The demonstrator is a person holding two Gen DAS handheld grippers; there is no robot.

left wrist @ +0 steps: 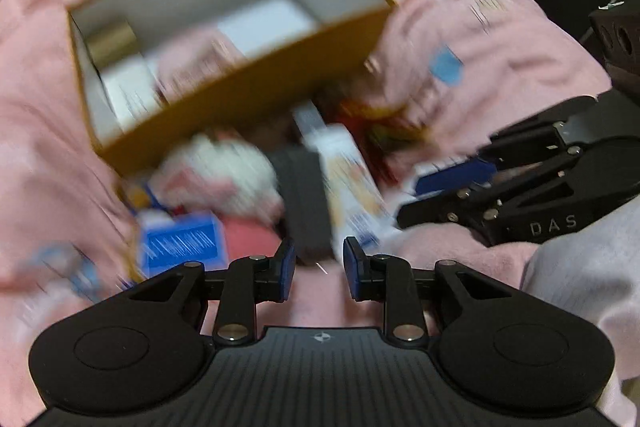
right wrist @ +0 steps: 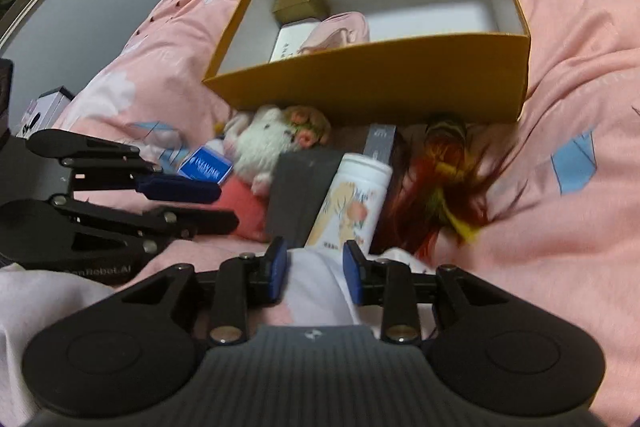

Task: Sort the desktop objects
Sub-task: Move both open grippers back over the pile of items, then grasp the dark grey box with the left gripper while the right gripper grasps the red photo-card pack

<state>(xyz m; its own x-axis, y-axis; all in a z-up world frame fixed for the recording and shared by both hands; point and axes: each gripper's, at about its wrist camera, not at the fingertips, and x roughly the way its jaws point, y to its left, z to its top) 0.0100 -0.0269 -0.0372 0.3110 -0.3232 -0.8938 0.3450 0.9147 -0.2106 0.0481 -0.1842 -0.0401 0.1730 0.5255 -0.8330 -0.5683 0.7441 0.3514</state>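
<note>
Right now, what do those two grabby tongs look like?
Both are matte black plastic. The left tongs and right tongs each have two thin black fingers tipped with blue pads, silver screws at the joints, two round bulges and a ribbed grey middle with a small white logo. One has pale lettering on its side. No cables show. A pale sleeve peeks in nearby.

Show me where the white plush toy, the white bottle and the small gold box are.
white plush toy [right wrist: 266, 143], right wrist view, on its furry body.
white bottle [right wrist: 352, 205], right wrist view, on its printed side.
small gold box [right wrist: 298, 3], right wrist view, on its lid, inside the cardboard box [right wrist: 372, 79].
</note>
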